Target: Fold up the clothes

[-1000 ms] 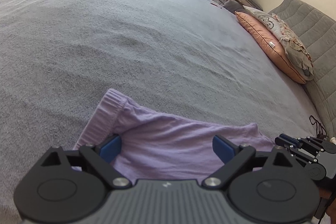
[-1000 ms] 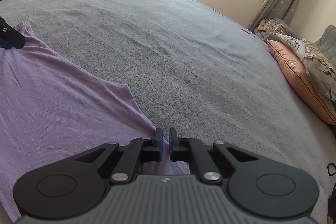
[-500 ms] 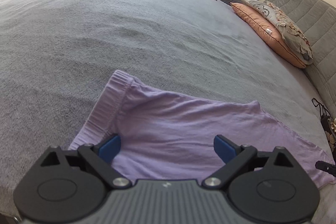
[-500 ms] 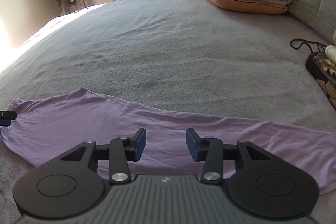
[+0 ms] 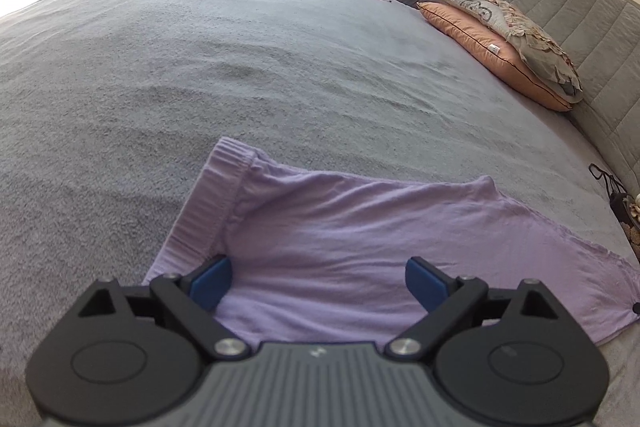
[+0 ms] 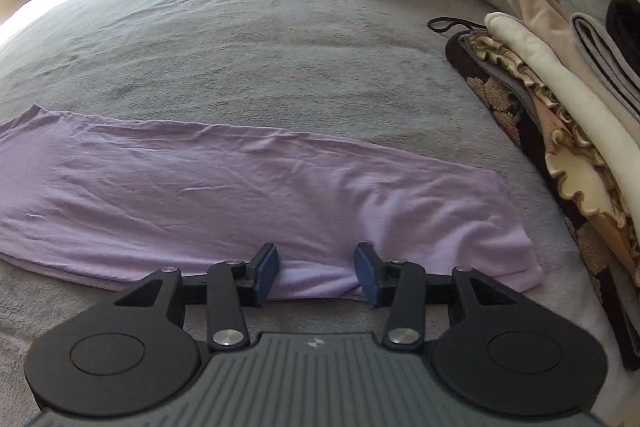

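Grey fleece bedspread (image 5: 280, 67) stretches ahead of both tongs toward a curtained window. Lilac cotton garment (image 6: 240, 179) lies flat beneath the wide-open left gripper (image 5: 318, 283); the right gripper (image 6: 316, 273), jaws opening, straddles its near edge. Folded clothes stack (image 6: 560, 115) sits right.

Bedroom: bed (image 5: 280, 59), pillows (image 5: 500, 39)
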The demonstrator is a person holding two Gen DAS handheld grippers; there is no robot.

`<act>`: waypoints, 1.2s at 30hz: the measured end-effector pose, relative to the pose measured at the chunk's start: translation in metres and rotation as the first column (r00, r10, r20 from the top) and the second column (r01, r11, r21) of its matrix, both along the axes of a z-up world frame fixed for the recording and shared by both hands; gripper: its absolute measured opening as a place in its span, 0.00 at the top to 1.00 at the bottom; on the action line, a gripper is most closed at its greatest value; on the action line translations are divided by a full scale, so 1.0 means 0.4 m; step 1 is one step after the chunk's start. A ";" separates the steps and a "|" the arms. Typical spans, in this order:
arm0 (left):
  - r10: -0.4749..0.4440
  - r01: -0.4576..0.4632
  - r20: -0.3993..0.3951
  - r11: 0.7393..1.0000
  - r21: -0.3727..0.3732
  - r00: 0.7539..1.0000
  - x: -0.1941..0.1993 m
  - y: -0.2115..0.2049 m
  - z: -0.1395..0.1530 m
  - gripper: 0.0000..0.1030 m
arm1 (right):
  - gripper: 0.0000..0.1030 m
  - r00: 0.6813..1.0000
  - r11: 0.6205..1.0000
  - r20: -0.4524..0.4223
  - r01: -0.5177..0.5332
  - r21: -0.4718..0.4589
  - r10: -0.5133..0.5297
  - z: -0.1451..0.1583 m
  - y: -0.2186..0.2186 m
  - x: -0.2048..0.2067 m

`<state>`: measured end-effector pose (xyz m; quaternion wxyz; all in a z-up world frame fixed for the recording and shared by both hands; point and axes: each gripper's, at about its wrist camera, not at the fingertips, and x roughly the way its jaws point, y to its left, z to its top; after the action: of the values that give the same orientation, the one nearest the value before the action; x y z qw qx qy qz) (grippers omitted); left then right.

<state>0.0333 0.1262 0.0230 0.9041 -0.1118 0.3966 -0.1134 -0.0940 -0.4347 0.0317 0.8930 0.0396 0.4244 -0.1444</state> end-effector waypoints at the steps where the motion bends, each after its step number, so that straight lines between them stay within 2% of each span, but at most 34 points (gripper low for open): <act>1: 0.005 -0.005 -0.002 1.000 -0.004 1.000 0.001 0.001 0.000 0.08 | 0.47 0.998 0.998 0.001 0.059 0.004 -0.059 0.001 -0.038 -0.013; 3: 0.015 -0.015 -0.006 1.000 -0.011 1.000 0.003 0.002 -0.001 0.08 | 0.46 0.986 0.986 -0.008 0.168 -0.012 -0.168 0.000 -0.101 -0.039; 4: 0.015 -0.015 -0.005 1.000 0.000 1.000 0.004 -0.003 -0.001 0.08 | 0.41 0.977 0.977 -0.013 0.211 -0.025 -0.211 -0.002 -0.127 -0.050; 5: 0.014 -0.014 -0.004 1.000 0.012 1.000 0.005 -0.009 -0.001 0.08 | 0.41 0.970 0.970 -0.014 0.243 -0.026 -0.243 -0.003 -0.145 -0.058; 8: 0.013 -0.013 -0.002 0.999 0.047 1.000 0.007 -0.027 -0.002 0.07 | 0.40 0.948 0.946 0.002 0.318 0.062 -0.319 -0.006 -0.202 -0.083; 10: 0.010 -0.010 0.000 0.998 0.056 1.000 0.007 -0.030 -0.003 0.07 | 0.41 0.929 0.926 0.012 0.366 0.089 -0.369 -0.004 -0.222 -0.092; 13: 0.012 -0.012 0.000 0.999 0.047 1.000 0.008 -0.025 -0.003 0.06 | 0.41 0.876 0.876 0.011 0.482 0.014 -0.482 0.004 -0.246 -0.110; 15: 0.019 -0.019 0.000 0.999 0.045 1.000 0.008 -0.025 -0.003 0.06 | 0.41 0.854 0.854 0.019 0.518 0.042 -0.520 0.005 -0.262 -0.123; 17: 0.031 -0.031 -0.002 0.998 0.057 1.000 0.007 -0.033 0.001 0.06 | 0.43 0.855 0.856 0.058 0.512 0.071 -0.516 0.018 -0.259 -0.128; 19: 0.048 -0.048 0.004 0.996 0.075 0.999 0.002 -0.045 0.015 0.07 | 0.43 0.868 0.875 0.108 0.480 0.060 -0.484 0.039 -0.234 -0.124; 21: 0.056 -0.060 0.040 0.993 0.099 0.998 -0.010 -0.060 0.038 0.07 | 0.43 0.899 0.911 0.148 0.411 0.045 -0.413 0.054 -0.197 -0.102; 24: 0.046 -0.058 0.092 0.988 0.143 0.995 -0.027 -0.086 0.064 0.06 | 0.47 0.946 0.951 0.113 0.293 0.101 -0.304 0.042 -0.156 -0.051; 27: 0.049 -0.062 0.081 0.985 0.163 0.995 -0.026 -0.098 0.060 0.06 | 0.49 0.938 0.936 0.092 0.317 0.156 -0.333 0.036 -0.152 -0.035; 29: 0.071 -0.076 0.036 0.983 0.165 0.997 -0.015 -0.094 0.039 0.06 | 0.58 0.936 0.929 0.070 0.331 0.166 -0.346 0.028 -0.156 -0.032; 31: 0.103 -0.100 -0.018 0.983 0.152 0.994 0.000 -0.084 0.014 0.06 | 0.87 0.933 0.923 0.047 0.343 0.175 -0.356 0.018 -0.159 -0.030; 33: 0.118 -0.114 -0.024 0.985 0.133 0.993 -0.001 -0.076 0.006 0.06 | 0.90 0.939 0.933 0.043 0.332 0.141 -0.341 0.016 -0.149 -0.031; 36: 0.113 -0.109 -0.021 0.983 0.149 0.993 -0.002 -0.084 0.007 0.05 | 0.99 0.944 0.943 0.065 0.318 0.094 -0.325 0.022 -0.140 -0.030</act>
<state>0.0325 0.0927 0.0256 0.9089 -0.0682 0.4102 -0.0316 -0.1061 -0.4909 0.0407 0.8713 0.1509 0.3820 -0.2688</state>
